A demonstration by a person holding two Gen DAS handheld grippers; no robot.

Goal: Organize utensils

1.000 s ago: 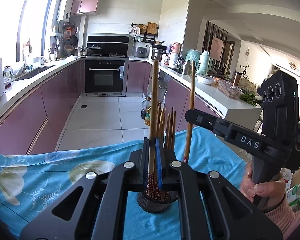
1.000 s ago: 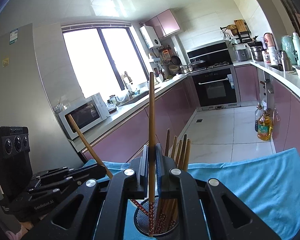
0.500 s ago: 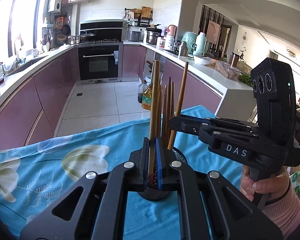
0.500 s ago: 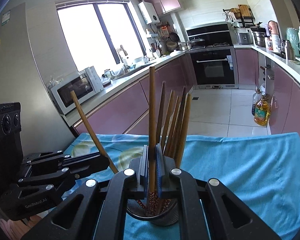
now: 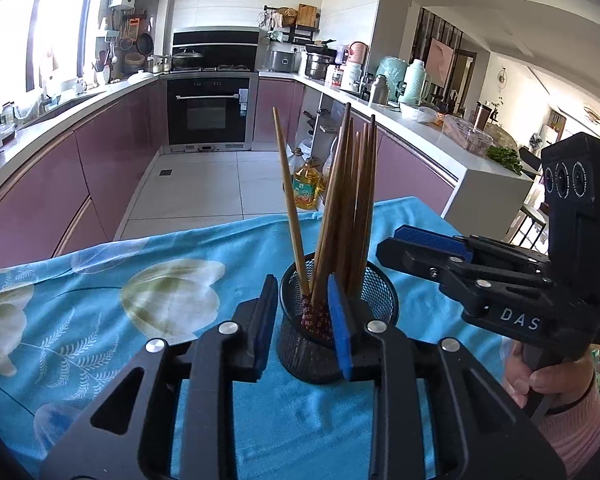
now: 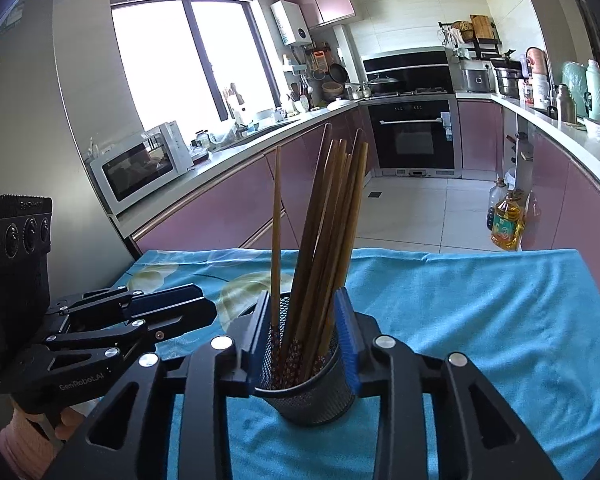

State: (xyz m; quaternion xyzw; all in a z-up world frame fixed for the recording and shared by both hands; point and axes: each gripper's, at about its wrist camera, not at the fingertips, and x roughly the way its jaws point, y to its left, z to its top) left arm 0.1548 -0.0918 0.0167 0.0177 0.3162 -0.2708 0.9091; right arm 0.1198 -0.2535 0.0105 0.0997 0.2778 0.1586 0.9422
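Observation:
A black mesh cup (image 5: 380, 300) (image 6: 304, 392) stands on the blue flowered tablecloth (image 5: 140, 280) and holds several brown chopsticks (image 5: 350, 208) (image 6: 332, 220). One chopstick (image 5: 288, 200) (image 6: 276, 220) leans apart to the left of the bundle. My left gripper (image 5: 304, 316) sits just in front of the cup. Its jaws are opening, and the pads touch no chopstick. My right gripper (image 6: 303, 324) straddles the cup's near rim, its jaws opening too, with the pads clear of the sticks. Each gripper shows in the other's view: right gripper (image 5: 388, 244), left gripper (image 6: 206, 304).
The cloth-covered table ends just beyond the cup, with tiled kitchen floor past it. An oil bottle (image 5: 306, 188) (image 6: 508, 220) stands on the floor by the pink cabinets. A microwave (image 6: 140, 164) sits on the left counter. A hand in a pink sleeve (image 5: 560, 392) holds the right gripper.
Both grippers came down, each shut on a chopstick over the cup. Now both have opened and let go, and the two chopsticks stand in the cup with the others.

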